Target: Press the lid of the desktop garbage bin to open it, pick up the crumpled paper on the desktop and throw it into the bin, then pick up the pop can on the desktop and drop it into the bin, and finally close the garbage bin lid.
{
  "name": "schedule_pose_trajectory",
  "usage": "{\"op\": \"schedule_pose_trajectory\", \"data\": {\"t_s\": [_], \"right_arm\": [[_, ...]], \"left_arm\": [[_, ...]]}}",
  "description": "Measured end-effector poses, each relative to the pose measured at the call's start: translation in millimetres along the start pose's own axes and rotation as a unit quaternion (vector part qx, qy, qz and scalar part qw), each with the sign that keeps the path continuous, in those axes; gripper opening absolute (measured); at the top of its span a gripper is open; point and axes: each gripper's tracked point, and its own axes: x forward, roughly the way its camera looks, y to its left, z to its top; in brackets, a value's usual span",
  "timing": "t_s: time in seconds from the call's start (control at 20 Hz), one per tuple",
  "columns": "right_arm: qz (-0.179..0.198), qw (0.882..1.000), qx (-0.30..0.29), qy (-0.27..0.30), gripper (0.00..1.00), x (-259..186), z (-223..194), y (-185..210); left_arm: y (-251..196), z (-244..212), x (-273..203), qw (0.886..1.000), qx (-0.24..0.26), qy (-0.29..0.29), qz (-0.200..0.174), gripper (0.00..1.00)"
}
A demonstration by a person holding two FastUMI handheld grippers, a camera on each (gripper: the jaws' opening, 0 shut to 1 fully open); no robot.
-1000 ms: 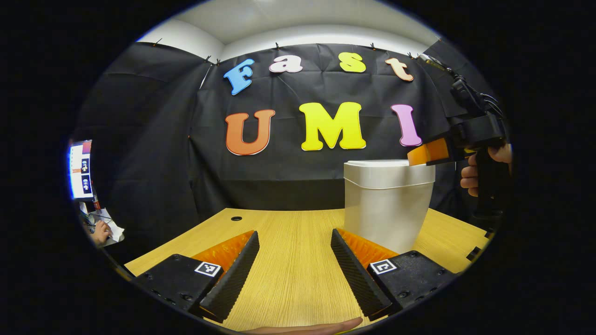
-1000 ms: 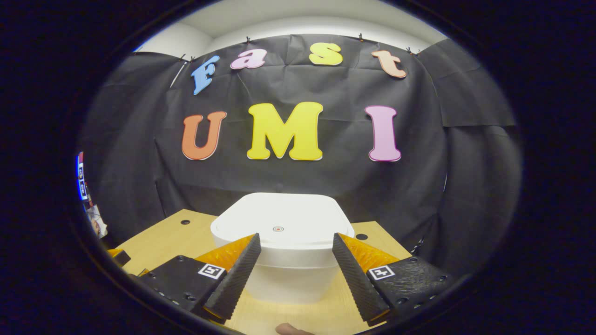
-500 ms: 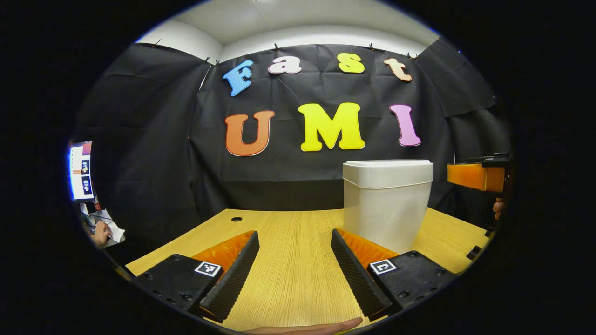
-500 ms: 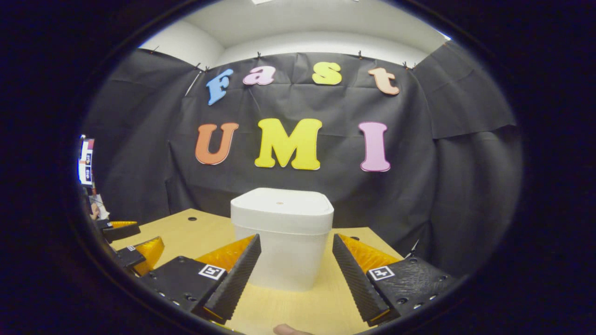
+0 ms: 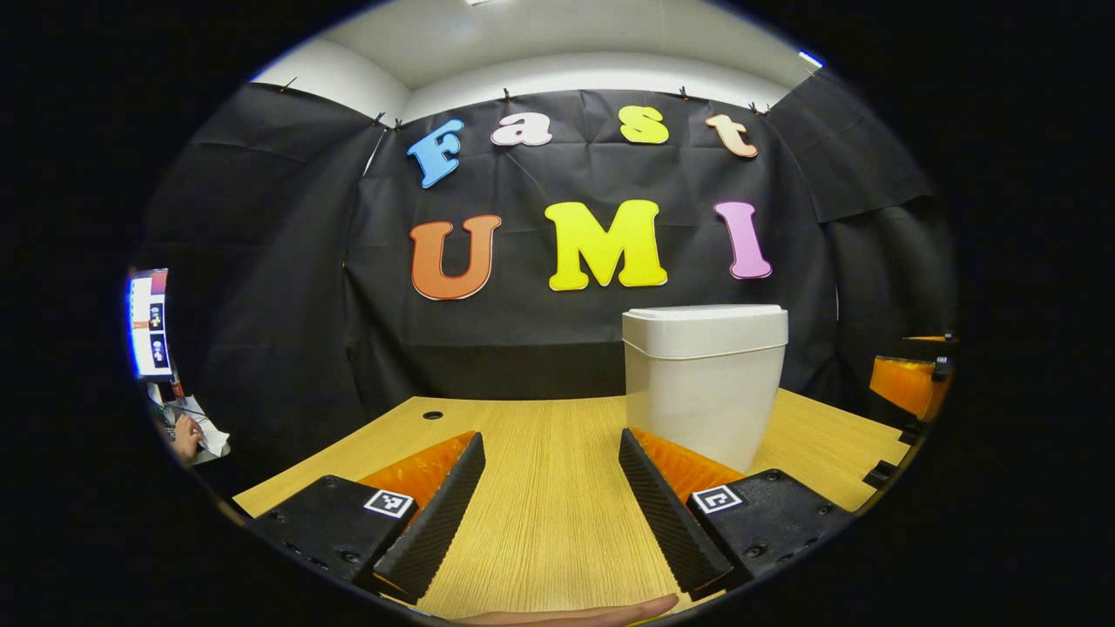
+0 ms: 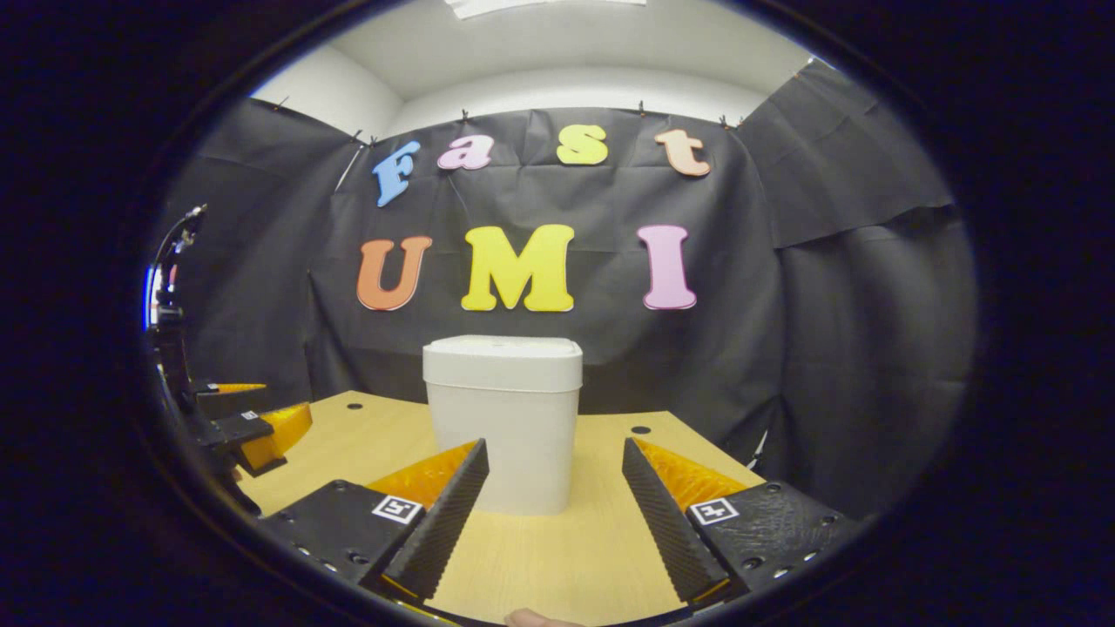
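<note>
Two hand-held grippers, left (image 5: pixel 549 514) and right (image 6: pixel 553 514), are held wide open and empty; the bin (image 6: pixel 503 418), lid shut, stands upright on the surface (image 6: pixel 557 557), dead ahead of the right one.

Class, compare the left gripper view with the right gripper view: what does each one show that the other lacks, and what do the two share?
Left gripper view: a lit screen, a hand on papers, and the right claw at its right edge. Right gripper view: the left claw at its left edge and a second desk hole. Shared: the white bin, its lid closed, on the wooden desk, with an open claw in the foreground.
</note>
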Motion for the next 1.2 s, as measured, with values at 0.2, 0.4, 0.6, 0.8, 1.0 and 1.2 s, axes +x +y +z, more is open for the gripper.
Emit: {"op": "schedule_pose_trajectory", "data": {"t_s": [0.2,0.4,0.6,0.8,1.0,1.2], "right_arm": [[-0.012,1.000,-0.018,-0.011,0.95,-3,-6,-6],[-0.004,1.000,-0.008,-0.019,0.95,-4,-1,-1],[0.000,1.000,-0.024,-0.018,0.95,-6,-4,5],[0.013,0.999,-0.032,-0.004,0.95,-3,-14,16],[0.014,0.999,-0.038,0.005,0.95,-2,-23,19],[0.016,0.999,-0.028,0.012,0.98,-5,-26,17]], "left_arm": [[-7,2,-5,1.000,0.005,-0.005,-0.004,1.00],[-10,2,-6,1.000,0.010,-0.005,-0.006,1.00],[-8,1,-5,1.000,0.011,-0.005,-0.002,1.00],[-7,0,-2,1.000,0.006,-0.004,-0.001,1.00],[-5,5,-2,1.000,0.003,-0.015,0.003,1.00],[-12,1,-2,1.000,-0.007,-0.007,-0.015,1.00]]}}
